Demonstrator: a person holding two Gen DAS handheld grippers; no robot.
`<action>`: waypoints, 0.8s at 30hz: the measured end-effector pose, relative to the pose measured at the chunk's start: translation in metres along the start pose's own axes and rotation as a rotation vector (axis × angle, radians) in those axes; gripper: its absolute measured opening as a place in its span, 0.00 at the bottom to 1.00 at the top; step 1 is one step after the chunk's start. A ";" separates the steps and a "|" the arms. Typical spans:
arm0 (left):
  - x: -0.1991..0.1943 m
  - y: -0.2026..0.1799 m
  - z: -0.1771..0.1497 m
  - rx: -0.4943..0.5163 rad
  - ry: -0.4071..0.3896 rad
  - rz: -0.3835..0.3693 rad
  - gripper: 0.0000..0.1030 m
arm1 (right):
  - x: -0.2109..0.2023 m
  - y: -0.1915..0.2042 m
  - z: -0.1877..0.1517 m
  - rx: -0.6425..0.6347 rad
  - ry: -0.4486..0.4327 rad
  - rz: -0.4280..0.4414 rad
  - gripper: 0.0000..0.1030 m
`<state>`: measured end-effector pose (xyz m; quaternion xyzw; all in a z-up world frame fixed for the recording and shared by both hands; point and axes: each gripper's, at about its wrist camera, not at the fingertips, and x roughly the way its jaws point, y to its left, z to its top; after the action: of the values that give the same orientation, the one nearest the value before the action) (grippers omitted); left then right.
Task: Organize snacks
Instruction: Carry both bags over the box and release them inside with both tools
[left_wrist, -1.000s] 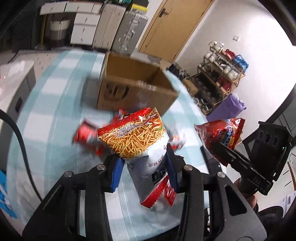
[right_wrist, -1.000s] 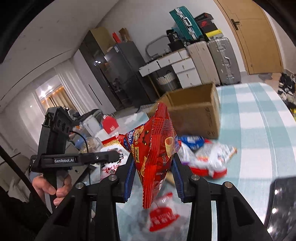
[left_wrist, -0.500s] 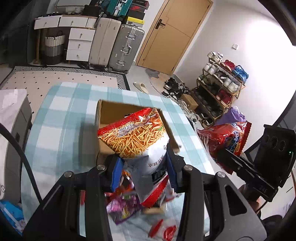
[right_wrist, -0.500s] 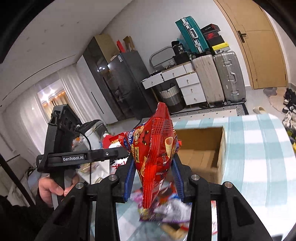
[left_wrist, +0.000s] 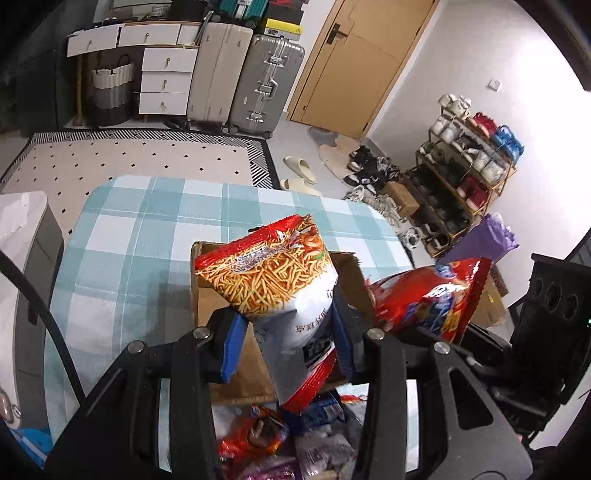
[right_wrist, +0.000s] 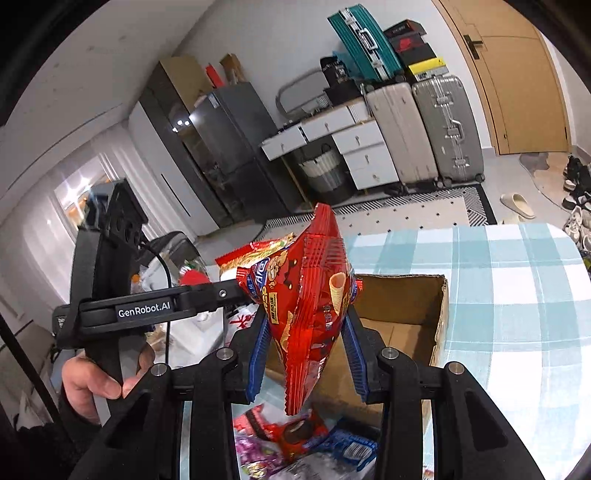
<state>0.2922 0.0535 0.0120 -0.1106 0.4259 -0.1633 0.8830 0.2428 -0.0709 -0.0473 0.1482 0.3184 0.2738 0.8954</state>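
Our left gripper (left_wrist: 286, 338) pinches the noodle-snack bag (left_wrist: 273, 280) and our right gripper (right_wrist: 306, 354) pinches the red snack bag (right_wrist: 310, 306), both above the cardboard box (right_wrist: 410, 317)

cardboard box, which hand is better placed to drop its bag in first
Probably the left: its noodle snack bag hangs over the cardboard box, while the right's red bag sits nearer the front edge.

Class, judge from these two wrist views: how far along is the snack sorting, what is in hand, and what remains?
Done: nothing shows packed; the visible part of the cardboard box looks empty. In hand: the left gripper clamps a noodle-snack bag, the right gripper a red cone-snack bag, both above the box. Left: dropping these two in, then the loose packets on the checked tablecloth.
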 end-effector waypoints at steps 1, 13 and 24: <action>0.007 -0.001 -0.004 0.004 0.010 0.006 0.37 | 0.007 -0.002 0.000 -0.001 0.014 -0.004 0.37; 0.083 0.027 -0.023 -0.034 0.112 0.041 0.37 | 0.061 -0.045 -0.023 0.043 0.123 -0.057 0.36; 0.107 0.043 -0.033 -0.068 0.184 0.070 0.38 | 0.078 -0.059 -0.032 0.047 0.160 -0.093 0.37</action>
<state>0.3372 0.0507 -0.0992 -0.1102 0.5139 -0.1273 0.8412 0.2957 -0.0698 -0.1358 0.1319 0.4019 0.2354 0.8750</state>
